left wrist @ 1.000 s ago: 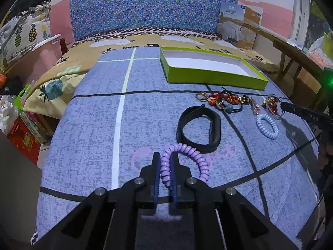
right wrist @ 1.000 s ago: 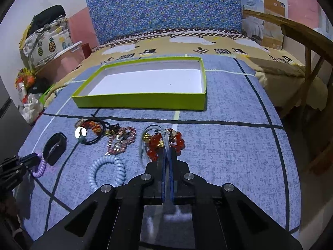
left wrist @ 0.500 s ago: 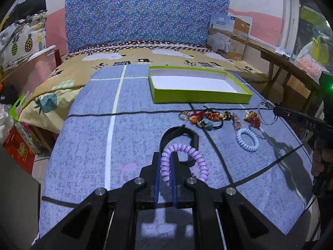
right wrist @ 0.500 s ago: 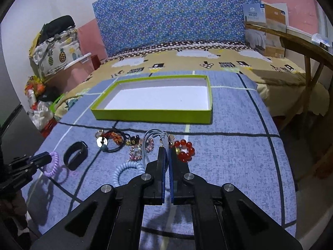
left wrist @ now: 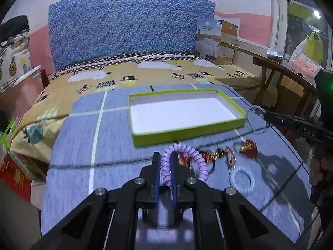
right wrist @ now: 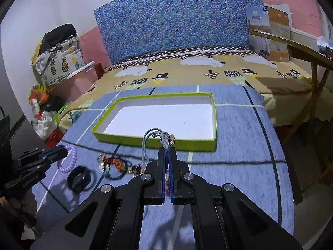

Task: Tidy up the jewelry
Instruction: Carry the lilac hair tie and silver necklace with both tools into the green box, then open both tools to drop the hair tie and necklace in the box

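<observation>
Nearest me, the left gripper [left wrist: 165, 166] is clamped on a purple coil bracelet [left wrist: 193, 156], which hangs clear of the blue bedspread [left wrist: 79, 150]; the right gripper [right wrist: 167, 156] is pressed together on a thin silver bracelet [right wrist: 149, 140], its loop standing up at about eleven o'clock from the tips. Below them the unsorted pieces lie in a row; a black band [right wrist: 80, 177], a beaded tangle [right wrist: 116, 164], a pale blue coil [left wrist: 242, 179], a red bead bracelet [left wrist: 248, 146]. Farther off, at twelve o'clock of both grippers, sits the green-rimmed box [right wrist: 156, 140], bare inside. I judge this the carrying step; next each hand must reach over the near wall and let go inside.
</observation>
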A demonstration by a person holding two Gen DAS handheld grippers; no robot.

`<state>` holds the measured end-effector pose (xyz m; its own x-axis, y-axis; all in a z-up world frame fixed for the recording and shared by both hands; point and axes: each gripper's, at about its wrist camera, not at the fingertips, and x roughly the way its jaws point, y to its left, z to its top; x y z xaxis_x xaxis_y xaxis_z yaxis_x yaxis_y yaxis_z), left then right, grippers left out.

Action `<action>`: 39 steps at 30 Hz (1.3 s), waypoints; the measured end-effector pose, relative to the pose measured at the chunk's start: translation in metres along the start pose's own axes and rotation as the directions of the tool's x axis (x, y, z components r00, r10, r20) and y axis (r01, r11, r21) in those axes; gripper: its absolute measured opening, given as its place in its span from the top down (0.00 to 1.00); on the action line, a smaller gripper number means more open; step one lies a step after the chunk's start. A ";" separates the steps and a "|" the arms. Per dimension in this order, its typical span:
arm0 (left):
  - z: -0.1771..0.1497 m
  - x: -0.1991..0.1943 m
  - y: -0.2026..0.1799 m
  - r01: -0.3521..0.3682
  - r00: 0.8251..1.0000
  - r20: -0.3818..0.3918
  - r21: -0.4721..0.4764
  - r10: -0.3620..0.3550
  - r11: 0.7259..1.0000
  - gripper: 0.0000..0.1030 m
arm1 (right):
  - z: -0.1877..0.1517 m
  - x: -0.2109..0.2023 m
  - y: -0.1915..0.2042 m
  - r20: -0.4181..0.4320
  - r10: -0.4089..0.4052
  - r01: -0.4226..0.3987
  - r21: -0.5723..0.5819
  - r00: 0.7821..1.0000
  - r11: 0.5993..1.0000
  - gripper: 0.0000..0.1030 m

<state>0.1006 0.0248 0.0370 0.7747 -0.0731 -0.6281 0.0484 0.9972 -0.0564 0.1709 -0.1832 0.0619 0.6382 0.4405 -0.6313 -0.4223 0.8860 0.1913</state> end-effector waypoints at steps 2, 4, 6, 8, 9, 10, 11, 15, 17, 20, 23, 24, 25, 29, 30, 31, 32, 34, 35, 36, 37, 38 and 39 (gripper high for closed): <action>0.011 0.012 0.001 -0.004 1.000 -0.003 0.006 0.004 1.000 0.91 | 0.009 0.009 -0.003 0.001 -0.006 0.006 -0.006 1.000 1.000 0.98; 0.024 0.025 0.003 0.002 1.000 -0.010 0.002 -0.002 1.000 0.91 | 0.018 0.018 -0.005 -0.005 -0.009 0.009 -0.008 1.000 1.000 0.98; 0.036 0.038 0.005 -0.006 1.000 -0.009 0.005 0.006 1.000 0.91 | 0.026 0.031 -0.009 -0.012 -0.016 0.016 -0.010 1.000 1.000 0.98; 0.050 0.051 0.007 -0.017 1.000 -0.006 0.009 0.017 1.000 0.91 | 0.037 0.046 -0.013 -0.021 -0.025 0.024 -0.009 0.999 1.000 0.98; 0.055 0.057 0.008 -0.019 1.000 -0.007 0.010 0.019 1.000 0.91 | 0.040 0.050 -0.016 -0.024 -0.028 0.028 -0.008 0.999 1.000 0.98; 0.060 0.062 0.009 -0.023 1.000 -0.008 0.010 0.023 1.000 0.91 | 0.045 0.057 -0.019 -0.029 -0.032 0.032 -0.004 0.999 0.999 0.98; 0.065 0.067 0.010 -0.029 1.000 -0.007 0.009 0.029 1.000 0.91 | 0.050 0.065 -0.022 -0.033 -0.034 0.034 0.001 0.999 0.999 0.98; 0.080 0.096 0.018 -0.050 0.998 -0.034 0.011 0.050 0.999 0.91 | 0.062 0.090 -0.034 -0.060 -0.044 0.046 0.019 0.997 0.999 0.98; 0.083 0.111 0.022 -0.068 0.996 -0.053 0.011 0.069 0.998 0.91 | 0.066 0.106 -0.043 -0.086 -0.051 0.055 0.038 0.995 0.998 0.98; 0.084 0.131 0.025 -0.092 0.992 -0.090 0.017 0.093 0.996 0.90 | 0.068 0.121 -0.051 -0.112 -0.068 0.074 0.050 0.991 0.996 0.98; 0.083 0.145 0.025 -0.109 0.987 -0.113 0.027 0.111 0.994 0.90 | 0.068 0.132 -0.055 -0.131 -0.083 0.091 0.050 0.988 0.995 0.98; 0.084 0.148 0.026 -0.110 0.986 -0.121 0.026 0.112 0.994 0.90 | 0.068 0.134 -0.056 -0.134 -0.087 0.094 0.049 0.987 0.994 0.98; 0.084 0.152 0.026 -0.112 0.985 -0.129 0.027 0.114 0.993 0.90 | 0.068 0.137 -0.056 -0.139 -0.092 0.099 0.047 0.986 0.994 0.98; 0.082 0.163 0.027 -0.121 0.979 -0.159 0.028 0.124 0.992 0.90 | 0.067 0.145 -0.058 -0.162 -0.107 0.114 0.040 0.981 0.993 0.98; 0.081 0.165 0.026 -0.124 0.978 -0.164 0.031 0.127 0.992 0.90 | 0.066 0.147 -0.059 -0.168 -0.108 0.116 0.039 0.980 0.993 0.98; 0.080 0.166 0.027 -0.125 0.977 -0.169 0.032 0.129 0.992 0.90 | 0.066 0.148 -0.058 -0.175 -0.108 0.116 0.038 0.979 0.992 0.98; 0.080 0.167 0.027 -0.123 0.977 -0.173 0.030 0.126 0.992 0.90 | 0.065 0.149 -0.059 -0.183 -0.109 0.118 0.037 0.977 0.992 0.98; 0.081 0.167 0.028 -0.118 0.977 -0.175 0.024 0.120 0.993 0.90 | 0.063 0.152 -0.059 -0.197 -0.111 0.120 0.035 0.974 0.992 0.97; 0.081 0.167 0.029 -0.116 0.978 -0.173 0.021 0.118 0.993 0.90 | 0.063 0.152 -0.059 -0.198 -0.112 0.121 0.035 0.974 0.992 0.96; 0.081 0.166 0.030 -0.114 0.978 -0.171 0.019 0.115 0.993 0.90 | 0.063 0.152 -0.059 -0.199 -0.112 0.121 0.034 0.974 0.992 0.92; 0.081 0.165 0.030 -0.107 0.980 -0.169 0.015 0.108 0.994 0.90 | 0.063 0.151 -0.059 -0.196 -0.109 0.118 0.033 0.975 0.992 0.90; 0.082 0.163 0.030 -0.099 0.981 -0.167 0.010 0.099 0.995 0.89 | 0.064 0.149 -0.058 -0.191 -0.107 0.116 0.032 0.976 0.993 0.85; 0.082 0.162 0.031 -0.090 0.982 -0.165 0.004 0.089 0.996 0.89 | 0.064 0.148 -0.057 -0.187 -0.107 0.114 0.031 0.977 0.993 0.84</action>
<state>0.2788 0.0447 -0.0030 0.6610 0.0152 -0.7503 -0.0190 0.9998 0.0035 0.3303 -0.1592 0.0055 0.5480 0.3087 -0.7774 -0.3266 0.9346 0.1409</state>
